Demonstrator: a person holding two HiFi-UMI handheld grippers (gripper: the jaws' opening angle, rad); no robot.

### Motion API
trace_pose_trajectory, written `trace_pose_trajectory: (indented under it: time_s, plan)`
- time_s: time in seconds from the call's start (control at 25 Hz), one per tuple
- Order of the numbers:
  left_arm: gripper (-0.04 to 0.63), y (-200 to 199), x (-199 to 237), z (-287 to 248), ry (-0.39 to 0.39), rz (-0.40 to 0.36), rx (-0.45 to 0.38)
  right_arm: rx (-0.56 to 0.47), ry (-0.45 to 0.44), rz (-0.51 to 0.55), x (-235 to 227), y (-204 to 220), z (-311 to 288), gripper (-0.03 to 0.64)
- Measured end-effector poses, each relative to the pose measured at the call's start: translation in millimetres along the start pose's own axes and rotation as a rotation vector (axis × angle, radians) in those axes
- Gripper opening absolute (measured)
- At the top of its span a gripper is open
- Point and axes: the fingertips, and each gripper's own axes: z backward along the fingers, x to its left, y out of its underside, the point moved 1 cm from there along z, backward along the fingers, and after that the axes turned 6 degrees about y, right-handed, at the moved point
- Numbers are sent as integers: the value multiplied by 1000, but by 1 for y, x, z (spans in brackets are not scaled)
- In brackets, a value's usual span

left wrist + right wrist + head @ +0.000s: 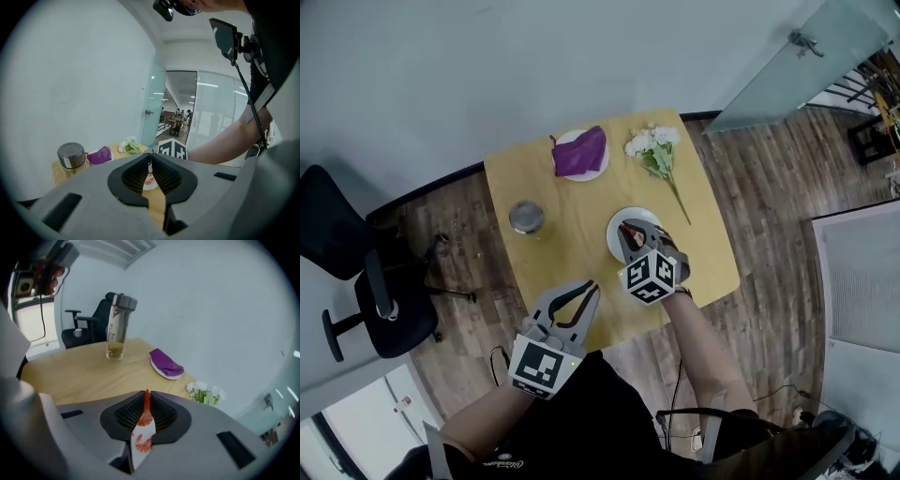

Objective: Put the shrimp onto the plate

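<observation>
Only the right gripper view shows the grip. The right claw (146, 398) is clenched on the red tail of the shrimp (143, 417), and the shrimp's pale, orange-streaked body hangs over the white plate (135, 456). Whether the body touches the plate cannot be told. In the head view that claw hides the shrimp, but it stands over the plate (611, 234) on the bench (572, 258). The left claw (150, 161) is clenched on nothing, near the bench's front edge.
</observation>
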Motion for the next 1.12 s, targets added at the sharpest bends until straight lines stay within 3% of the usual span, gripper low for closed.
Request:
trace_pose_trajectory:
  time_s: [0.2,0.64,1.12]
  plan:
    - [25,6,6,5,-19,31,0,64,-64,158,11,9,-29,37]
    - [25,14,16,20,-43,43,-5,172,-159,194,28,25,-53,37]
    - [25,13,16,29,-54,36,-12,181,-151,168,30,29,-55,40]
